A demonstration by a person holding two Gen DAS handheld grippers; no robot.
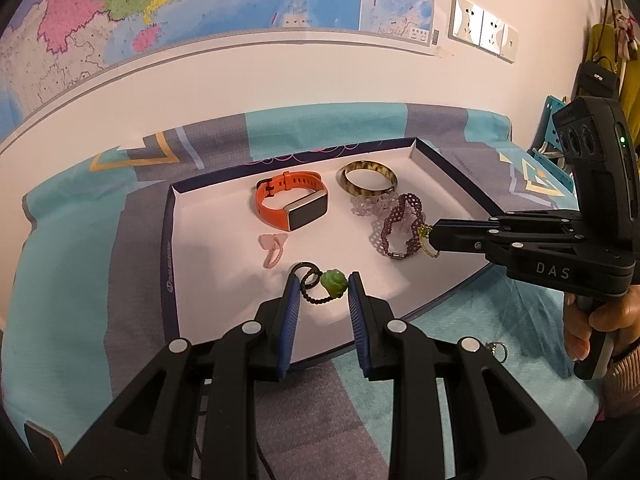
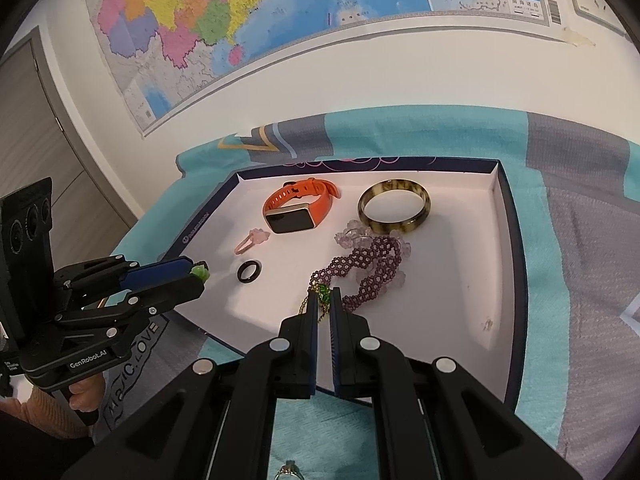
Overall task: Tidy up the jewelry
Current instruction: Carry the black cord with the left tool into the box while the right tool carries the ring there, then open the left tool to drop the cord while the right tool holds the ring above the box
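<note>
A white box lid [image 1: 224, 320] [image 2: 452, 320] on the bed holds jewelry: an orange watch [image 1: 291, 205] [image 2: 298, 210], a brown bangle [image 1: 370, 178] [image 2: 395, 205], a purple beaded bracelet [image 1: 400, 222] [image 2: 366, 268], a pink clip [image 1: 273, 249] [image 2: 252, 240] and a black ring [image 2: 249, 270]. My left gripper [image 1: 323, 286] [image 2: 196, 270] is open, its jaws on either side of a green rose pendant [image 1: 334, 282] on a black cord. My right gripper [image 2: 325, 300] [image 1: 432, 236] is shut on a gold chain with green beads [image 2: 322, 295].
A ring [image 1: 496, 349] [image 2: 289, 470] lies on the teal and grey bedspread [image 1: 72, 280] in front of the lid. A map hangs on the wall behind. Bags hang at the far right in the left wrist view [image 1: 600, 52].
</note>
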